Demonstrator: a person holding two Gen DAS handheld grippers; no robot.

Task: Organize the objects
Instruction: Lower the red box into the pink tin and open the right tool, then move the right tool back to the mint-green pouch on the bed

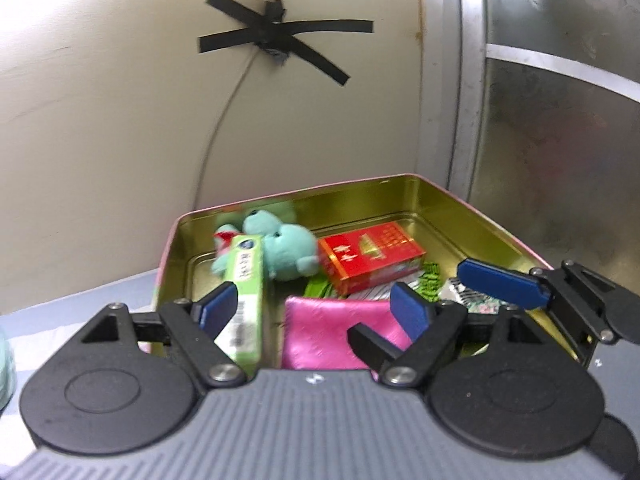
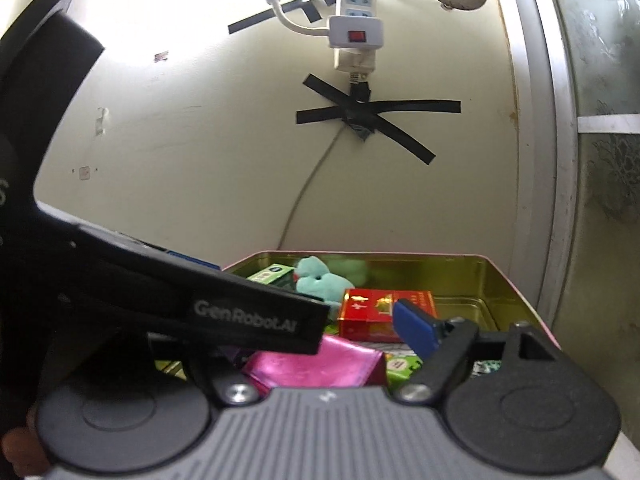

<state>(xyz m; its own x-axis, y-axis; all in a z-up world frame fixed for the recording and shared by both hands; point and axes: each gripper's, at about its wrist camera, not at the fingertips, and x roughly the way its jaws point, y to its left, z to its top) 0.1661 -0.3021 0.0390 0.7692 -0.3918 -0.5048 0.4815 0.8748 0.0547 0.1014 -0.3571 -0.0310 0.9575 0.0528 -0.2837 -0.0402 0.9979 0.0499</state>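
An open tin point(image 1: 404, 196), gold inside with a pink outer rim, is seen on a pale desk point(image 1: 80, 300) against a cream wall. Inside it a mint plush toy point(image 1: 286, 248) is laid toward the back, with a red box point(image 1: 370, 256) just beside it on its right. A green box point(image 1: 246, 292) is leaned along the tin's left side, and a pink pouch point(image 1: 320, 332) is laid at the front, with green-printed packets point(image 1: 432, 280) behind it.

The left gripper point(image 1: 320, 308) is held over the tin's near edge, its jaws spread apart; the pink pouch is seen between them, but nothing is pressed by the blue pads. The right gripper point(image 1: 500, 284) is held at the tin's right front, jaws likewise apart and empty.
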